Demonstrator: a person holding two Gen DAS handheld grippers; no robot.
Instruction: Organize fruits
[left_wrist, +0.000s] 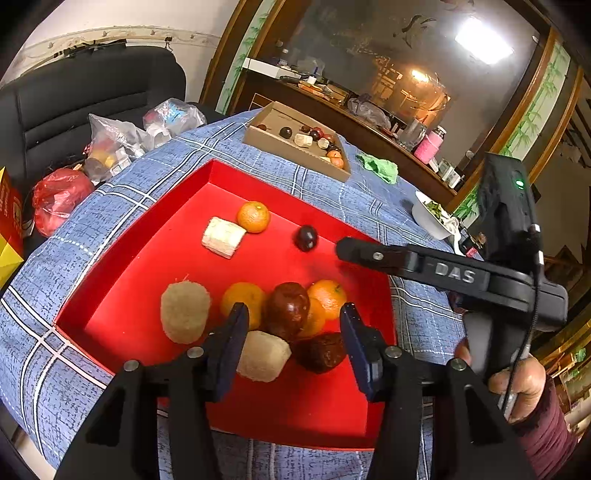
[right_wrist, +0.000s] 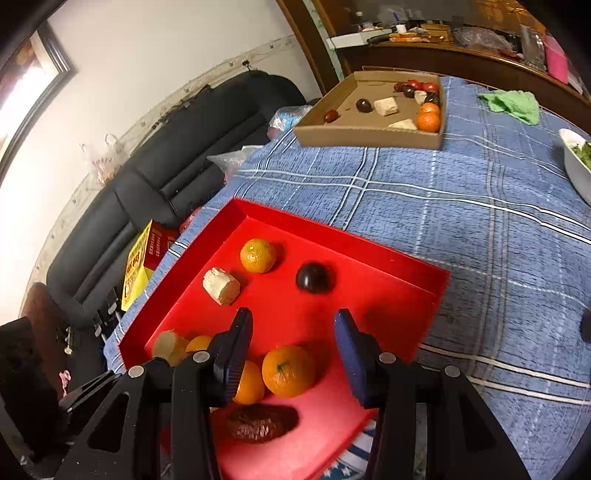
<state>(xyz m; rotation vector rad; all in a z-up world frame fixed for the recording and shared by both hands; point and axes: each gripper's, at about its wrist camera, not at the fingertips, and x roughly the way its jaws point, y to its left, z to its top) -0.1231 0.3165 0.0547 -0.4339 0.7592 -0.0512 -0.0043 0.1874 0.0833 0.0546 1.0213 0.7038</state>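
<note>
A red tray (left_wrist: 147, 258) on the blue checked tablecloth holds a mandarin (left_wrist: 253, 216), a pale chunk (left_wrist: 223, 237) and a dark plum (left_wrist: 306, 238) at its far side. Nearer lie a tan round piece (left_wrist: 184, 312), two oranges, a dark red fruit (left_wrist: 288, 308), another pale chunk (left_wrist: 264, 356) and a wrinkled date (left_wrist: 320, 352). My left gripper (left_wrist: 293, 308) is open, its fingers straddling the dark red fruit without pressing it. My right gripper (right_wrist: 292, 315) is open over bare tray (right_wrist: 369, 295), short of the plum (right_wrist: 314, 277), with an orange (right_wrist: 288, 371) below it.
A cardboard box (right_wrist: 369, 136) with more fruit stands at the table's far side. A green cloth (right_wrist: 511, 105) and a white bowl (right_wrist: 576, 166) lie to the right. Plastic bags (left_wrist: 118, 144), a black sofa (right_wrist: 166, 177) and a yellow box (right_wrist: 136, 266) are off the left edge.
</note>
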